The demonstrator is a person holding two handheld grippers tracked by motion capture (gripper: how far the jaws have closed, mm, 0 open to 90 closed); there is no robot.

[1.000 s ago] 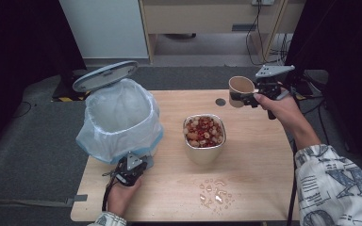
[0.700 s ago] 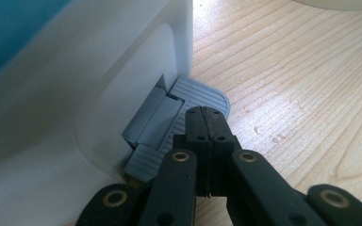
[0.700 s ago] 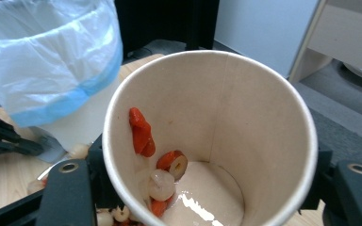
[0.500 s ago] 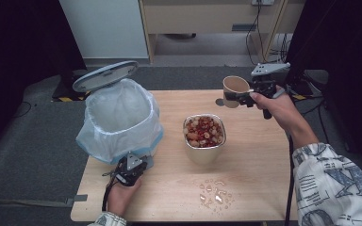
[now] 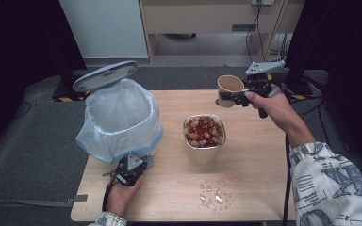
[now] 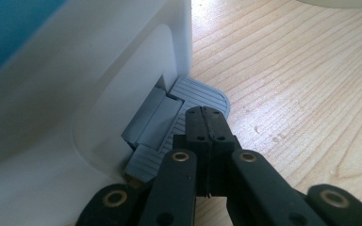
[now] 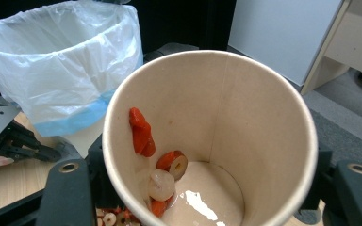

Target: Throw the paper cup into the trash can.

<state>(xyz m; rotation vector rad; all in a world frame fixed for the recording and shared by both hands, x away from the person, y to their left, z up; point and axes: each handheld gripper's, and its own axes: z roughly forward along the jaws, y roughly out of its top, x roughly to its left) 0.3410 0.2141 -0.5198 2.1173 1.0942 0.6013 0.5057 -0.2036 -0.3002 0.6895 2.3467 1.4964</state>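
I have the paper cup clamped in my right gripper, raised above the far right corner of the tabletop and tipped toward the bin. Its thin card wall is light and easily crushed, so I judge a gentle hold across the body, below the rim, is best. The jaws sit on opposite sides of it. Inside, a few wet red and pale food scraps cling near the bottom; they look slippery. My left gripper, jaws shut together on nothing, presses its tips on the bin's grey pedal at the near left edge.
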